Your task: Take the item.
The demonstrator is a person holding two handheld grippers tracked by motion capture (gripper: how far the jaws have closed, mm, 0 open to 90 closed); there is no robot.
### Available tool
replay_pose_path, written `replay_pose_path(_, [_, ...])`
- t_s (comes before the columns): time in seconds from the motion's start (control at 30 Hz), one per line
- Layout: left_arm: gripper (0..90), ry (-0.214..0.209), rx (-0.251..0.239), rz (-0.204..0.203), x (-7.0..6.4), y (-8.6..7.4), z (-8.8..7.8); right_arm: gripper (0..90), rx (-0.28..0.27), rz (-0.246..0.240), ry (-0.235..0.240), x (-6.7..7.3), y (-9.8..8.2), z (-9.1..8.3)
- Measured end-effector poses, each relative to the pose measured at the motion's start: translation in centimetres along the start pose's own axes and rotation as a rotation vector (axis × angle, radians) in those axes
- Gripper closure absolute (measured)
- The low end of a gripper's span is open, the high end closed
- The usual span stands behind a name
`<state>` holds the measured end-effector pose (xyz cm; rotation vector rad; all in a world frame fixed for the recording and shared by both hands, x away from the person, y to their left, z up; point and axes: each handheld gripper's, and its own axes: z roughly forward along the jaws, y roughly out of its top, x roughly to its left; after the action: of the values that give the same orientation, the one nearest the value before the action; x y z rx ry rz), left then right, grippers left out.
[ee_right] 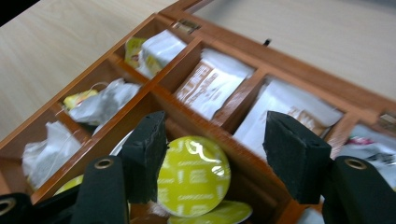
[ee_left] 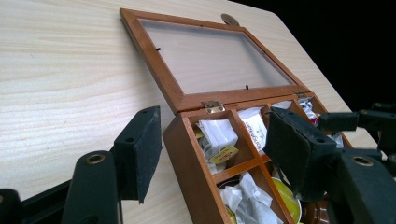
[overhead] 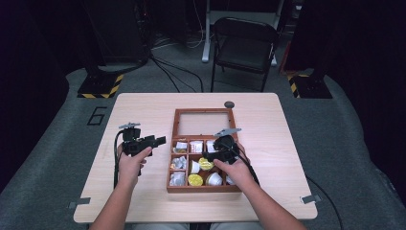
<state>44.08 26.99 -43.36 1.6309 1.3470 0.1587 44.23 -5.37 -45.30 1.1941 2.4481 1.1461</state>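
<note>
My right gripper (ee_right: 212, 154) spread, empty, over yellow capsule (ee_right: 194, 176) in box (ee_right: 196, 119); next lower, pinch; left gripper (ee_left: 212, 154) spread, idle

Wooden box (ee_right: 261, 65) cut off at the frame's edges; yellow capsule (ee_right: 194, 175) lettering blurred — unreadable.

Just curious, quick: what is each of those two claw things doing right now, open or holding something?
Left gripper: open, holding nothing.
Right gripper: open above a yellow-lidded capsule, not gripping.
</note>
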Motion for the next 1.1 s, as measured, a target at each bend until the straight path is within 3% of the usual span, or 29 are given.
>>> replay_pose_path(0.07, [36.1,-0.001,-0.002,-0.003,0.0,-0.1,0.0,38.8,0.028,-0.018,0.009,0.9,-0.8,0.2])
replay_pose_path(0.23, [36.1,-0.005,-0.006,-0.001,-0.1,-0.1,-0.1,37.4,0.054,-0.049,-0.004,1.2,-1.5,0.6])
replay_pose_path(0.27, [36.1,-0.006,-0.002,0.010,0.0,-0.1,-0.1,35.9,0.064,-0.044,0.001,1.1,-1.7,0.8])
replay_pose_path(0.67, [36.1,-0.005,-0.015,-0.021,0.3,-0.1,-0.2,36.2,0.098,-0.016,0.014,1.1,-2.4,1.5])
replay_pose_path(1.1, [36.1,-0.002,-0.011,0.002,0.4,-0.1,-0.3,35.3,0.153,-0.040,-0.004,1.4,-2.3,2.8])
